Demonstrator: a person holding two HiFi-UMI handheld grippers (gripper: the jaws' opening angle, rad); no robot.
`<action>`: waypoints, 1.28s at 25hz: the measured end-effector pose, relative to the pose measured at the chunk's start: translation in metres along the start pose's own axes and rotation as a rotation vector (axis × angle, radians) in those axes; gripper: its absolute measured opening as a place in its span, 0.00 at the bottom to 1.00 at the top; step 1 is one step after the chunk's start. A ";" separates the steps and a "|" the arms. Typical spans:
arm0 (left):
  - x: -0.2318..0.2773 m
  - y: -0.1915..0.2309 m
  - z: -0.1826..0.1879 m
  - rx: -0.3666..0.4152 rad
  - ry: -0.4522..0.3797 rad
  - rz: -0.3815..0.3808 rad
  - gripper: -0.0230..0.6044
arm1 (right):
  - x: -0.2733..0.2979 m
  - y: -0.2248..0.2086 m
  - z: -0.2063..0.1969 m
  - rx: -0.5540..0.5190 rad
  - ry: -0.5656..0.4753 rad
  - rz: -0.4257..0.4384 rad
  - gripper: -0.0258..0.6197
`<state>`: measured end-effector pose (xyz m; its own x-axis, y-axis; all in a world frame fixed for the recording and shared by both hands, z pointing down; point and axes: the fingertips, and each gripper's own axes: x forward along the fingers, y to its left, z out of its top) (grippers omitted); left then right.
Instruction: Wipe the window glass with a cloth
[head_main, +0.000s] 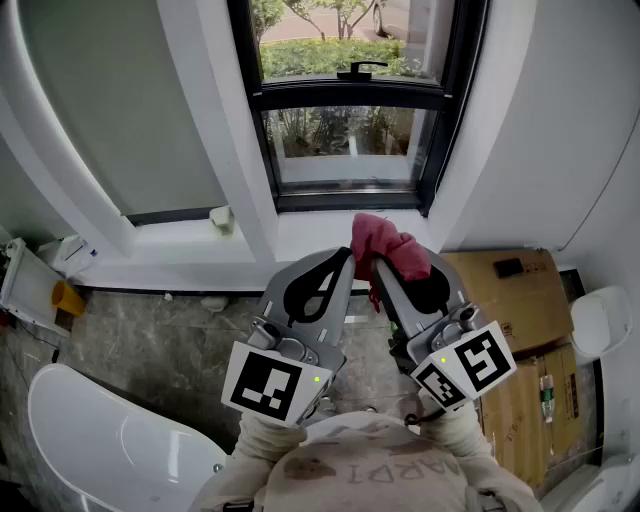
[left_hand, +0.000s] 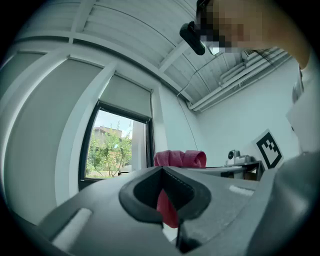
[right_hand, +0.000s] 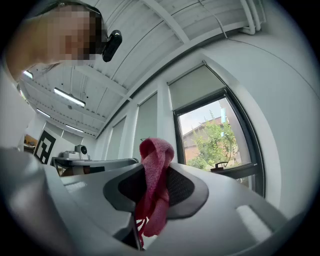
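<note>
- Our left gripper (head_main: 347, 258) is raised in front of us, jaws together at the tips.
- Our right gripper (head_main: 378, 264) is just beside it, jaws clamped on the cloth (head_main: 392, 246).
- The two tips lean in toward each other, nearly touching.
- Our pale-sleeved forearms (head_main: 262, 440) sit close together below.

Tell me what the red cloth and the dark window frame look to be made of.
The cloth looks like soft textile, maybe microfibre or terry: nubby surface, limp folds. The window frame is probably coated metal: thin, dark, smooth, faintly glossy.
</note>
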<state>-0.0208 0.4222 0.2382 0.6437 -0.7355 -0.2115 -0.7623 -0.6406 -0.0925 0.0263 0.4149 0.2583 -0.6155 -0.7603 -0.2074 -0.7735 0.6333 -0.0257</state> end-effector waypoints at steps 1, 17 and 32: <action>-0.001 0.001 0.000 0.001 0.000 0.002 0.04 | 0.001 0.001 0.000 0.001 0.001 -0.001 0.23; -0.018 0.051 -0.013 -0.003 -0.002 -0.001 0.04 | 0.041 0.019 -0.016 0.030 -0.005 -0.030 0.23; 0.068 0.097 -0.040 -0.035 -0.033 -0.001 0.04 | 0.083 -0.069 -0.030 0.026 -0.008 -0.088 0.23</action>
<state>-0.0483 0.3019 0.2535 0.6412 -0.7278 -0.2433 -0.7587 -0.6487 -0.0591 0.0239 0.3032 0.2722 -0.5438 -0.8123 -0.2107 -0.8204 0.5674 -0.0701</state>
